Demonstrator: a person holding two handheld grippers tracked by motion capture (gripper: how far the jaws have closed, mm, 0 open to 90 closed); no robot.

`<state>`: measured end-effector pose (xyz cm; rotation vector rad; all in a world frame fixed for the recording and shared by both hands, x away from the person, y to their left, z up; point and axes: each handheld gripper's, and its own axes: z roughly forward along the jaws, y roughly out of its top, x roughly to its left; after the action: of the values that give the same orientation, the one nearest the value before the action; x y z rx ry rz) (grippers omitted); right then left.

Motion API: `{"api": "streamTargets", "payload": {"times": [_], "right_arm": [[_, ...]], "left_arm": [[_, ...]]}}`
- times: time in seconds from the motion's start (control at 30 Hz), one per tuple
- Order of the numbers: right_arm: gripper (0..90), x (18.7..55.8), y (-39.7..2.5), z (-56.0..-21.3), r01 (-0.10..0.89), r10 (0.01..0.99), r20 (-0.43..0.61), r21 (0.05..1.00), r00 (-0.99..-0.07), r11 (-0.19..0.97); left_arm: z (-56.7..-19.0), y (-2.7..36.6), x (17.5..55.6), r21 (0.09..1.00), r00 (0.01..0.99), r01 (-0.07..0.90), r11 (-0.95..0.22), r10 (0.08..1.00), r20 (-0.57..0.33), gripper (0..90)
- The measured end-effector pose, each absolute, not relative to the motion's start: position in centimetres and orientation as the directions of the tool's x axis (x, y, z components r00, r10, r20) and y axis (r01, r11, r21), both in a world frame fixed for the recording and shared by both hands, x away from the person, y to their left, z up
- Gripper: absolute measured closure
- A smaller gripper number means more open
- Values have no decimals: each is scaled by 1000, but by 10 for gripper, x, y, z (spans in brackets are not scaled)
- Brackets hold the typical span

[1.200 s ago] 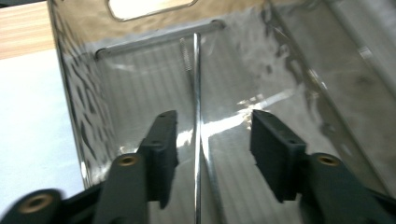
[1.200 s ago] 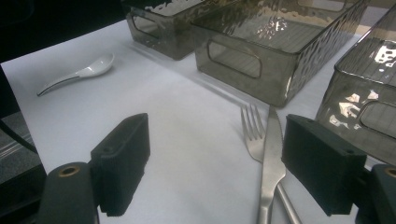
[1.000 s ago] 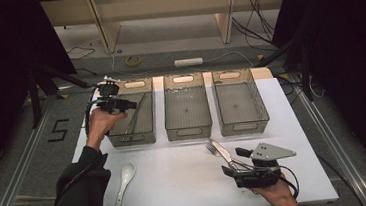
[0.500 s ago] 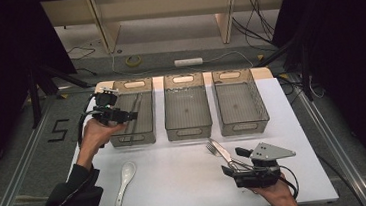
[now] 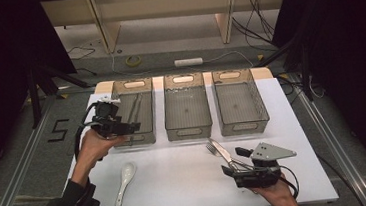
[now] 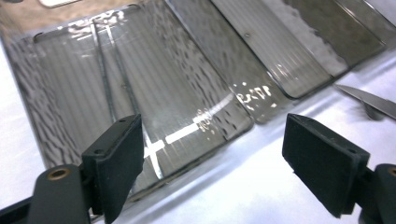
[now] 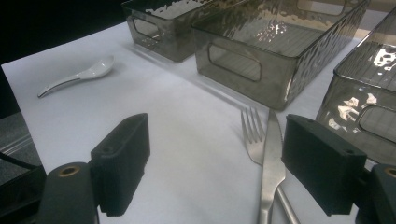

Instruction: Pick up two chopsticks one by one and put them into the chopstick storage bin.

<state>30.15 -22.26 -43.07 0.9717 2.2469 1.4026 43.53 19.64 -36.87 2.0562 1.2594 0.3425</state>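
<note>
I am standing at a white bench [image 5: 188,183] that is carrying three smoky clear bins [image 5: 186,107] in a row, one white spoon [image 5: 126,180] near its front left, and one knife [image 7: 271,158] lying across one fork [image 7: 252,133] near its front right. I am holding my left gripper [image 5: 130,129] wide open and empty over the front edge of the left bin [image 6: 140,107], where two thin metal sticks [image 6: 112,88] are lying side by side. I am holding my right gripper [image 5: 227,172] wide open and empty too, low over the bench, with the knife and fork handles sitting between its jaws.
</note>
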Motion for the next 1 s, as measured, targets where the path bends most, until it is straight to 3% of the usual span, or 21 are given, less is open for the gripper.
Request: {"api": "streamTargets", "payload": {"times": [1.0], "right_arm": [[243,304,-226,-434,392,695,99,877,-712,276]], "left_arm": [[-392,192,390,662,508,679,-317,854,-112,184]]}}
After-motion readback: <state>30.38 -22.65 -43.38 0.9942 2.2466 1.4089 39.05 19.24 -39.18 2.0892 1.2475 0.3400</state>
